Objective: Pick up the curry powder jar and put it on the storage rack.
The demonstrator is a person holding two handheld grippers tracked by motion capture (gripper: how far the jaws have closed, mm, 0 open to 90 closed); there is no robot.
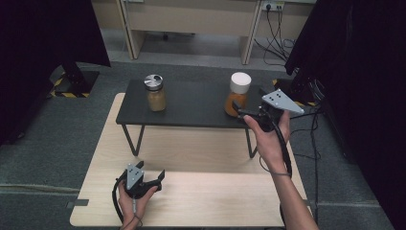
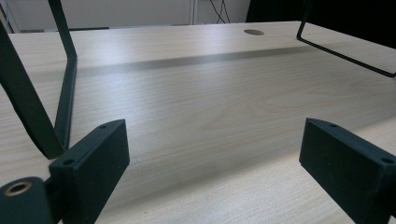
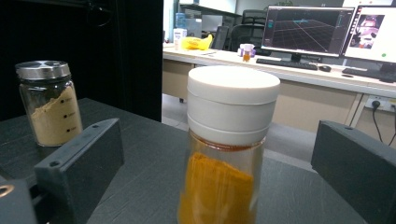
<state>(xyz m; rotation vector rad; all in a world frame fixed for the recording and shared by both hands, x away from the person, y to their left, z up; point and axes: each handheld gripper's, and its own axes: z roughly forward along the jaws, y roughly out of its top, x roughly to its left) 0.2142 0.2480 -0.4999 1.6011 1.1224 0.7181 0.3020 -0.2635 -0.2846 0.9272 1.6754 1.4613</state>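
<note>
In the right gripper view the bottom edge cuts off the base of the white-lidded jar [image 3: 224, 154], so where it meets the black shelf [image 3: 149, 154] is out of sight, and the marks on the metal-lidded jar [image 3: 49, 105] are too small to read. The screens on the far desk [image 3: 306, 30] are blurred. In the left gripper view the shelf legs [image 2: 65, 79] run off the top edge.

Grey carpet floor [image 1: 43, 143]. Black curtains [image 1: 359, 57] L & R. Beige desk [image 1: 191, 19] at rear; wall sockets [image 1: 273, 5]. Monitors [image 3: 306, 30] on desk beyond.
</note>
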